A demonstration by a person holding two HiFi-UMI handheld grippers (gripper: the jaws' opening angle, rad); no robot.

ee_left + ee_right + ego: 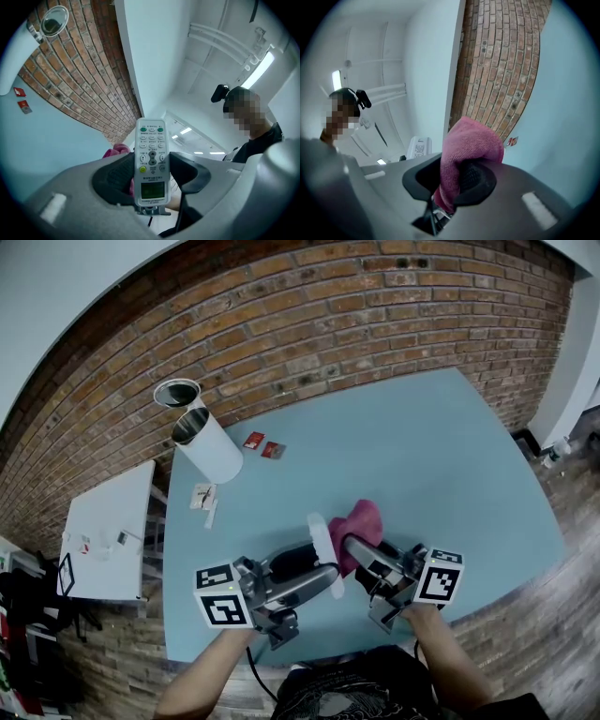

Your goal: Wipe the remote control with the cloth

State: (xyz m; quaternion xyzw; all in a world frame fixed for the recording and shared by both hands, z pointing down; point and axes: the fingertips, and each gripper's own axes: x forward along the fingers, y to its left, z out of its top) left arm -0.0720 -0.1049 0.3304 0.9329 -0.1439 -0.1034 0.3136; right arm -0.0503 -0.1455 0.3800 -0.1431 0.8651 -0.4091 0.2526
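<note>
- Left gripper view: the left claw (151,172) is clamped on the sides of the remote (151,154) at its lower end, beside the small screen. The keypad stands up clear above the jaws.
- The right claw (452,180) is closed on a bunched fold of the pink cloth (474,140), which bulges out above the jaws.
- In the head view both claws are raised over the near edge of the surface (441,456), with the cloth close against the remote's far side.
- The remote looks light and stiff. Its smooth plastic shell is probably slippery, so a grip on the two long edges seems safest, and the buttons should take only gentle pressure.
- The cloth is soft and limp, so it needs a thick pinch with a pad of fabric left free to rub with.
- Farther out the pale blue surface is mostly bare. A white tub (208,446), a round tin (176,392) and two red packets (263,444) sit near its far left corner.
- A brick wall (309,324) runs behind, and a white side table (108,531) stands to the left.
</note>
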